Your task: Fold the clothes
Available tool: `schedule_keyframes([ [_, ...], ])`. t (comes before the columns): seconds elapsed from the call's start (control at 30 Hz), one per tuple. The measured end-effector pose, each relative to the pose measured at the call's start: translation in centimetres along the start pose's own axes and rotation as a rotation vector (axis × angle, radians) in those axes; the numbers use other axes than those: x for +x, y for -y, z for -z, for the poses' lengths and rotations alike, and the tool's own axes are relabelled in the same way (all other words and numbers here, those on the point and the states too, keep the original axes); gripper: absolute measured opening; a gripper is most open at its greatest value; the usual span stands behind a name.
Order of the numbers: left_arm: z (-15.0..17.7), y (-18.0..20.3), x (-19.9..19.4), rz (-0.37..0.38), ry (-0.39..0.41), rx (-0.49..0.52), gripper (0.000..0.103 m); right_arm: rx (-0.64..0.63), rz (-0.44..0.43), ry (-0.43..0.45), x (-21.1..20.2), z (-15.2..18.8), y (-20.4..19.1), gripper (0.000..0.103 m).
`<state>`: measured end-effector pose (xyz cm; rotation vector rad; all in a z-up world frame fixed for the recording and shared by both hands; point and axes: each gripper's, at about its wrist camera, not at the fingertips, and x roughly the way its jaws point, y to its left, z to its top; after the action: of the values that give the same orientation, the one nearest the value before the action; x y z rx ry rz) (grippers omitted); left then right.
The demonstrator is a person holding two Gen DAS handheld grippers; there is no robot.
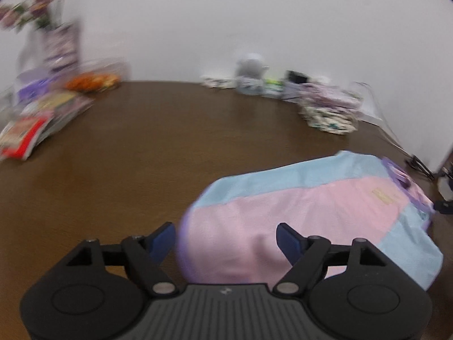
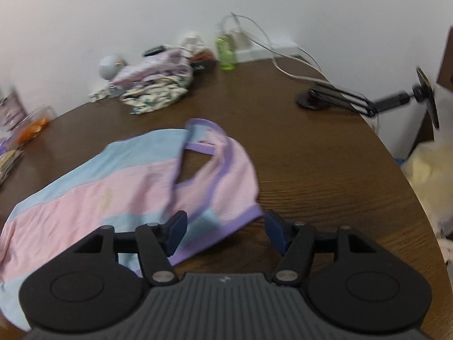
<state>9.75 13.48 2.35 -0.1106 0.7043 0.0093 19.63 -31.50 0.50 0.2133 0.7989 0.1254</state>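
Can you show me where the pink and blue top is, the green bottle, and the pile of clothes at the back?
pink and blue top (image 2: 93, 195), right wrist view, pink middle panel.
green bottle (image 2: 226, 52), right wrist view, bottle body.
pile of clothes (image 2: 158, 85), right wrist view, patterned fabric in front.

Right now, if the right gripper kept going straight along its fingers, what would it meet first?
Probably the purple-trimmed edge of the pink and blue garment lying between the open right gripper fingers, then the table; depth is uncertain.

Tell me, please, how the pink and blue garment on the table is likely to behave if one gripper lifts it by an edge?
The pink and blue garment lies rumpled and slack on the table, so it would probably droop rather than hold shape. It looks thin, so likely light. The open neck with its purple trim may stretch or sag if pinched there.
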Motion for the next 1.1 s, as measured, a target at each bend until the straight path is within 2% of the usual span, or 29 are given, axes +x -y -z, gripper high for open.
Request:
schedule_keyframes([
  [0.17, -4.4, 6.4, 2.9, 0.141, -0.011, 0.166, 0.078, 0.018, -0.017, -0.003, 0.5, 0.5, 1.4, 0.059],
  [0.33, -9.2, 16.7, 8.7, 0.283, -0.082, 0.368, 0.078, 0.033, -0.078, -0.004, 0.7, 0.4, 2.1, 0.059],
  [0.4, -10.6, 21.4, 11.3, 0.307, -0.103, 0.444, 0.078, 0.037, -0.111, -0.013, 0.9, 0.4, 2.0, 0.058],
  [0.53, -12.4, 28.5, 17.3, 0.273, -0.129, 0.531, 0.078, 0.049, -0.158, -0.019, 1.2, 0.5, 1.7, 0.056],
  [0.57, -12.7, 29.7, 18.9, 0.259, -0.137, 0.542, 0.078, 0.068, -0.178, -0.020, 1.3, 0.5, 1.9, 0.051],
  [0.6, -12.9, 30.6, 20.3, 0.245, -0.144, 0.553, 0.077, 0.088, -0.201, -0.023, 1.4, 0.5, 2.0, 0.045],
  [0.73, -13.4, 33.3, 25.5, 0.213, -0.181, 0.596, 0.076, 0.132, -0.233, -0.014, 1.9, 0.6, 2.4, 0.037],
  [0.8, -13.5, 33.8, 27.1, 0.220, -0.206, 0.615, 0.073, 0.156, -0.255, -0.015, 2.2, 0.6, 2.8, 0.025],
  [0.93, -13.6, 34.0, 28.7, 0.236, -0.227, 0.650, 0.066, 0.192, -0.292, -0.017, 2.8, 0.6, 3.5, 0.016],
  [1.1, -13.8, 34.1, 29.0, 0.318, -0.246, 0.636, 0.049, 0.223, -0.316, -0.016, 3.4, 0.7, 4.0, 0.011],
])
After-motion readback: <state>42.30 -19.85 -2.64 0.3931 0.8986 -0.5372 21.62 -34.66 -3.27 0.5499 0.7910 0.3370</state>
